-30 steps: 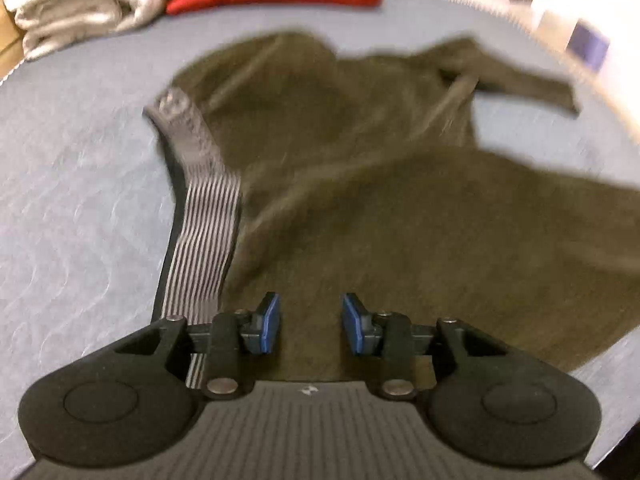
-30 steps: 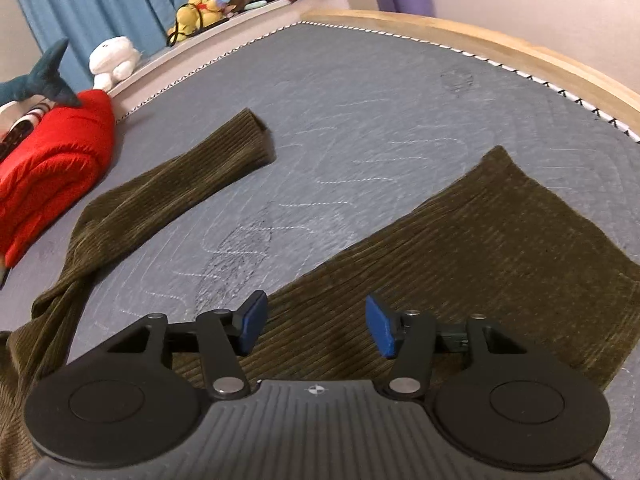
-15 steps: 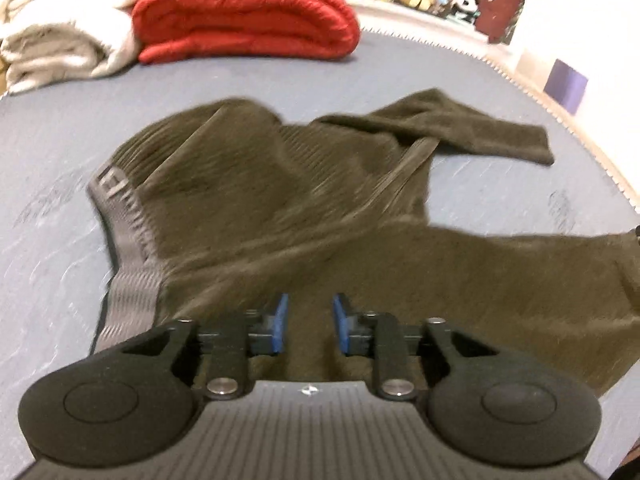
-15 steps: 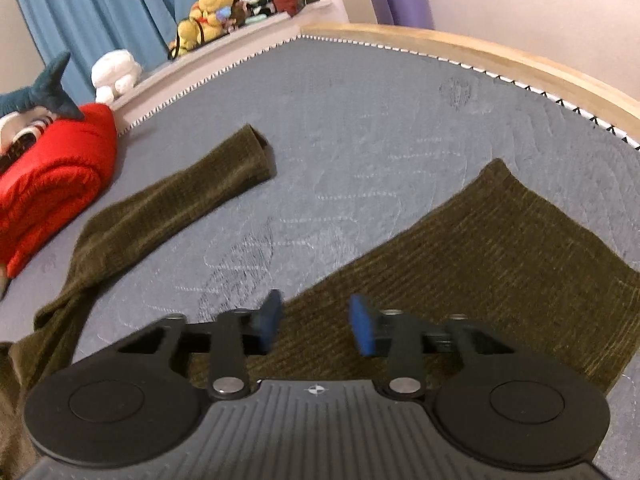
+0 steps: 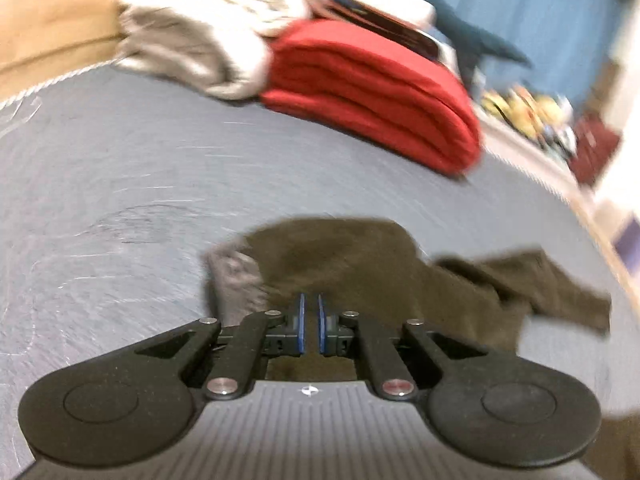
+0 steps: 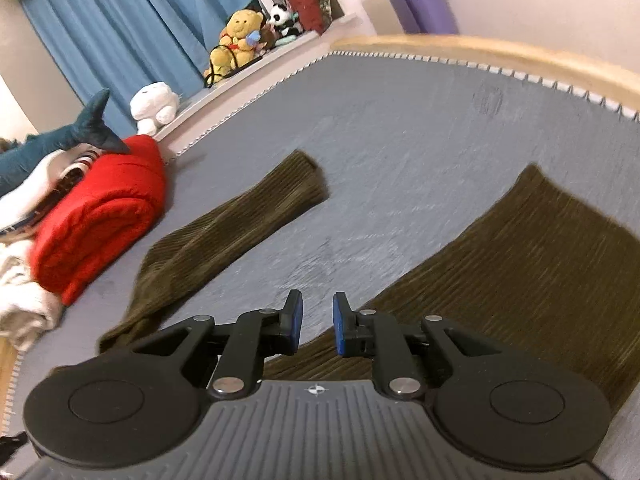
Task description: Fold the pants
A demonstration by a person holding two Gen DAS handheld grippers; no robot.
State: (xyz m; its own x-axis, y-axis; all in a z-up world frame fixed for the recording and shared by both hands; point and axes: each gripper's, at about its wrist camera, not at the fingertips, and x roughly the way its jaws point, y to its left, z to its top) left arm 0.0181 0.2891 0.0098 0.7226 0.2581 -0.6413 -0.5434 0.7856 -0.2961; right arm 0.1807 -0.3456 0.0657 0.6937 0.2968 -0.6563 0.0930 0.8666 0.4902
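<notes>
Dark olive ribbed pants [image 5: 360, 256] lie on the grey mattress, with a grey striped waistband [image 5: 236, 276] at the left. My left gripper [image 5: 309, 322] has its pads nearly together over the waist fabric; whether cloth is pinched between them is not clear. In the right wrist view one pant leg [image 6: 520, 264] lies spread at the right, the other leg [image 6: 232, 232] runs to the far left. My right gripper [image 6: 317, 320] hovers at the near leg's inner edge, with a narrow gap between its pads and nothing in it.
A folded red blanket [image 5: 372, 92] and a cream blanket [image 5: 208, 36] lie at the mattress head. The red blanket also shows in the right wrist view [image 6: 100, 216]. Plush toys [image 6: 236, 40] sit on a ledge before blue curtains. A wooden bed frame [image 6: 500, 52] edges the mattress.
Both grippers have been closing. The left view has tilted up and moved toward the waistband, with motion blur. The right gripper has lifted its view slightly, staying at the leg's edge.
</notes>
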